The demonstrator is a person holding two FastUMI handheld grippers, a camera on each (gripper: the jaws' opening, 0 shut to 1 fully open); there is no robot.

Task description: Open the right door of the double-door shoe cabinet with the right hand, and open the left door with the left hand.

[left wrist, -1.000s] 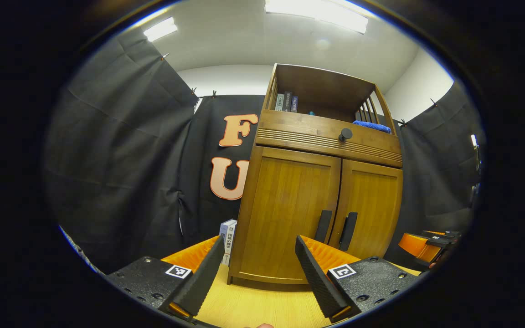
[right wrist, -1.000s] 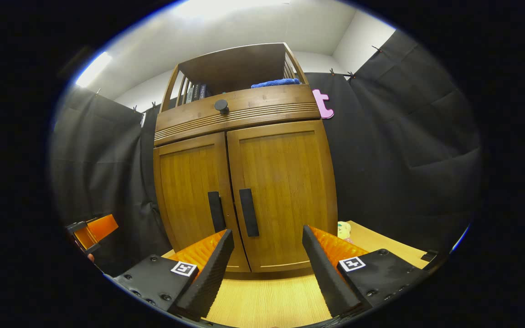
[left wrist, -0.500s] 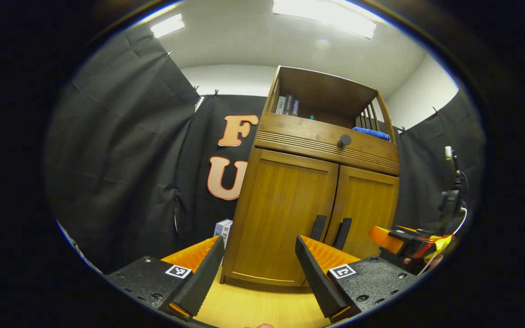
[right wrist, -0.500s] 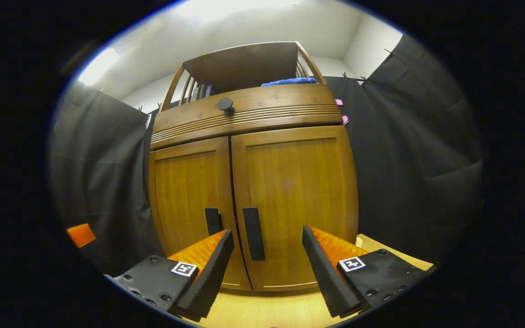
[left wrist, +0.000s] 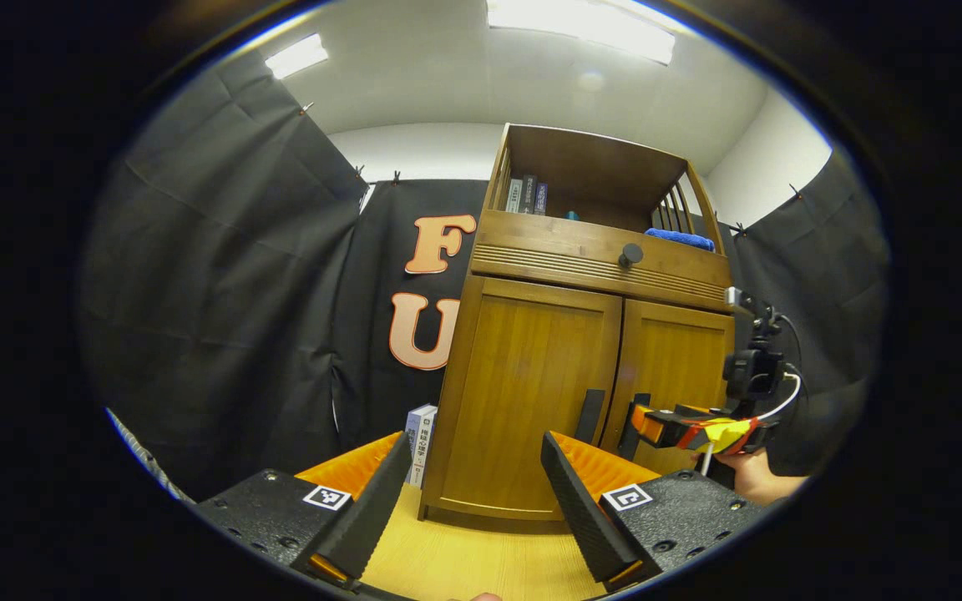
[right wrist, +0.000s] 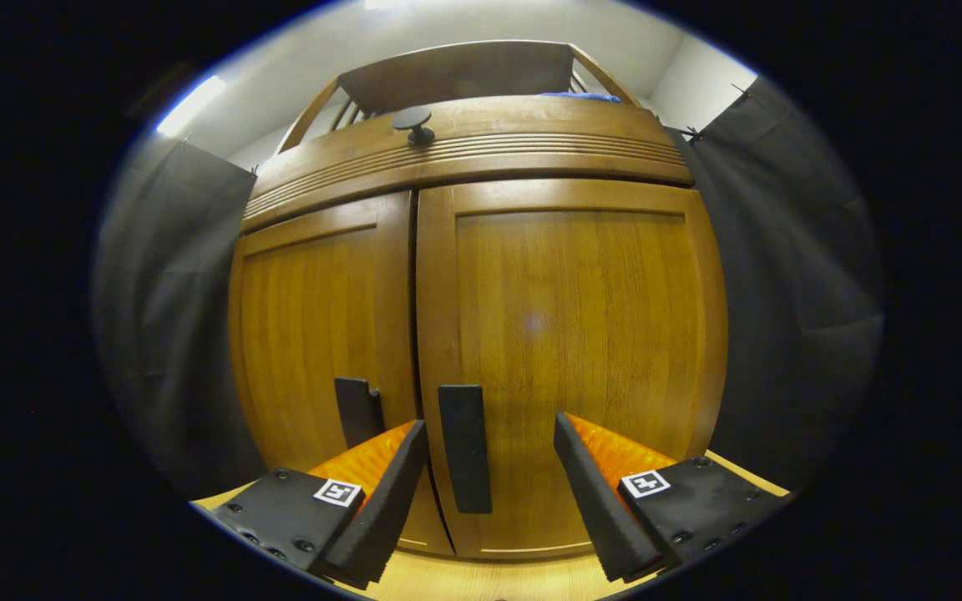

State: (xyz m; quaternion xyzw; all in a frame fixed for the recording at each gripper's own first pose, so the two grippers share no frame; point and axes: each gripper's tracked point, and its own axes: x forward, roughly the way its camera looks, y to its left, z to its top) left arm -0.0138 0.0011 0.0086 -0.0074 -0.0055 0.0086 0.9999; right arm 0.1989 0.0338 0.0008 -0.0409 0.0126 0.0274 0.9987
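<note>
Shoe cabinet (right wrist: 481, 275) now much nearer, straight ahead of right tongs (right wrist: 489, 492). Both doors shut. Right door handle (right wrist: 464, 446) between spread fingers, not yet pinched. Left tongs (left wrist: 473, 501) spread, hanging back, left door handle (left wrist: 589, 416) beyond.

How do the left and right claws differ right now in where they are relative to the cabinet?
The right claw is close to the doors, its open fingers straddling the right door's handle; the left claw hangs farther back, aimed at the left door, its handle outside its fingers. Both are open, and both doors look shut.
</note>
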